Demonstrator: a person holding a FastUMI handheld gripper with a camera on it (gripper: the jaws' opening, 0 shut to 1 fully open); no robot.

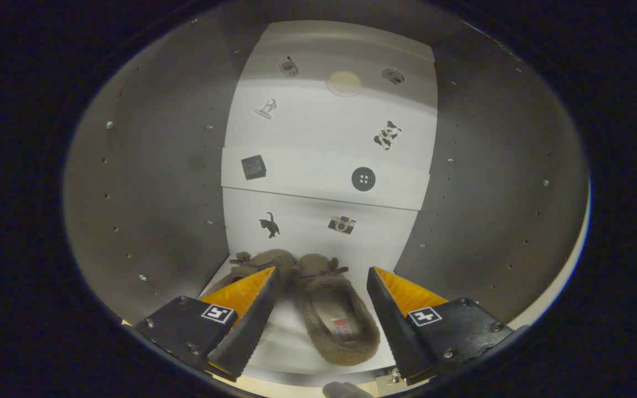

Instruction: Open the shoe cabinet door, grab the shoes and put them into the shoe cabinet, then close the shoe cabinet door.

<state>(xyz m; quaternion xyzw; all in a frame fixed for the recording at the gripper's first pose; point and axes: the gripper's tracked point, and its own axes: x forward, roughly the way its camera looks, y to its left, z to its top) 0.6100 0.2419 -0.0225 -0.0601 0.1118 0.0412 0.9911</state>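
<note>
Gripper [323, 276] open, fingers spread wide, gripping nothing, aimed into the shoe cabinet [147, 193]. Two brown fuzzy shoes [318, 287] side by side on the cabinet floor, toes toward the back panel [329, 143]. Right shoe between the fingers, untouched by either; left shoe partly hidden behind the left finger. Small picture stickers [363, 179] scattered over the back panel.

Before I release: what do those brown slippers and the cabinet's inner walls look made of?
The brown fuzzy slippers look like plush or fleece fabric: matte, nubby pile, thin lace bows at the toes. The grey cabinet side walls look like smooth laminated board or painted panel, with rows of small peg holes; which one is unclear. The gripper is open, one slipper between its fingers.
</note>
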